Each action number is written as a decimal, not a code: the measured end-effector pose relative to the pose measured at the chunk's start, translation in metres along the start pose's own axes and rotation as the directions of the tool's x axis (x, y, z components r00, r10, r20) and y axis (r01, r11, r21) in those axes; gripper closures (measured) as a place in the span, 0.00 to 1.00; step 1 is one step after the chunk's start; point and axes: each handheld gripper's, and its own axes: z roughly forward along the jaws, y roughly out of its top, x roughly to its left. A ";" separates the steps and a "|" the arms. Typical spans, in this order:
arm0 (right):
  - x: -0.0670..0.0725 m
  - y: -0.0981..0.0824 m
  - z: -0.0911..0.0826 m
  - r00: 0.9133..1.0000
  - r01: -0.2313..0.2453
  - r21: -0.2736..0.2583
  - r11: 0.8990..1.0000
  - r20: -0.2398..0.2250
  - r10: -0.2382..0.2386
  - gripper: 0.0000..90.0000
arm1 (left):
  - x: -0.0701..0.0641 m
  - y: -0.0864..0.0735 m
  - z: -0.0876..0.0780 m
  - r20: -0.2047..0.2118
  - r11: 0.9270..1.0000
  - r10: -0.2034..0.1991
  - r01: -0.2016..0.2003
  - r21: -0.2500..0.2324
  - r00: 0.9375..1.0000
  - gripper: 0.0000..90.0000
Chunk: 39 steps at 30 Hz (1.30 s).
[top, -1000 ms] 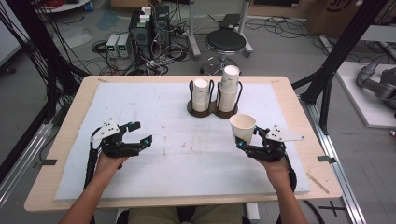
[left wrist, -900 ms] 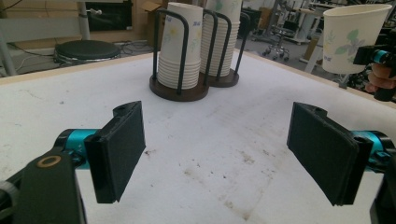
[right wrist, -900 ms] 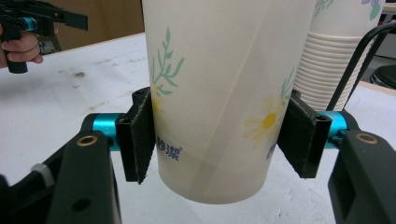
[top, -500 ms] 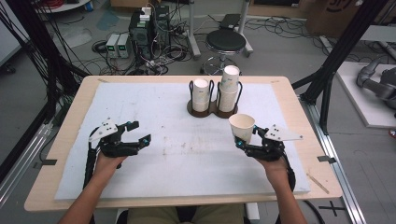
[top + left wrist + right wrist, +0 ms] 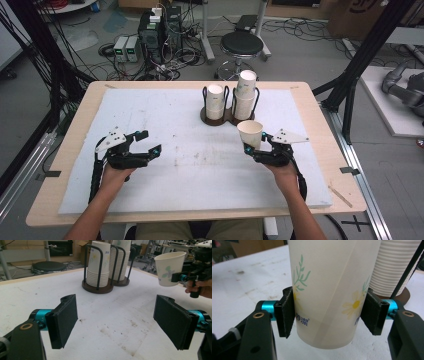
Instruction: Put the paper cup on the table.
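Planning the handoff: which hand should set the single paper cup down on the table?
Right. The right gripper is already shut on the paper cup, upright. The left gripper hangs open and empty, far across the table.

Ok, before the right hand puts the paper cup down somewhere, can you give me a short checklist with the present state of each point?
1. Grip on the paper cup: ok. The right gripper has both pads pressed on the cup's sides.
2. Cup upright: ok. Its mouth faces up in the high view.
3. Cup free of the table: ok. It hangs above the white surface in the left gripper view.
4. Clear of the cup holder: ok. The cup is in front of the stacks, apart from them.
5. Left gripper out of the way: ok. It is open, with nothing between its jaws, far to the side.
6. Cup dented by the pads: cannot tell.
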 end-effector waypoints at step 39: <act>-0.012 -0.021 0.005 1.000 0.003 0.303 0.953 0.028 -0.012 0.23 | 0.002 -0.001 0.001 -0.022 1.000 -0.011 0.012 0.026 1.000 0.19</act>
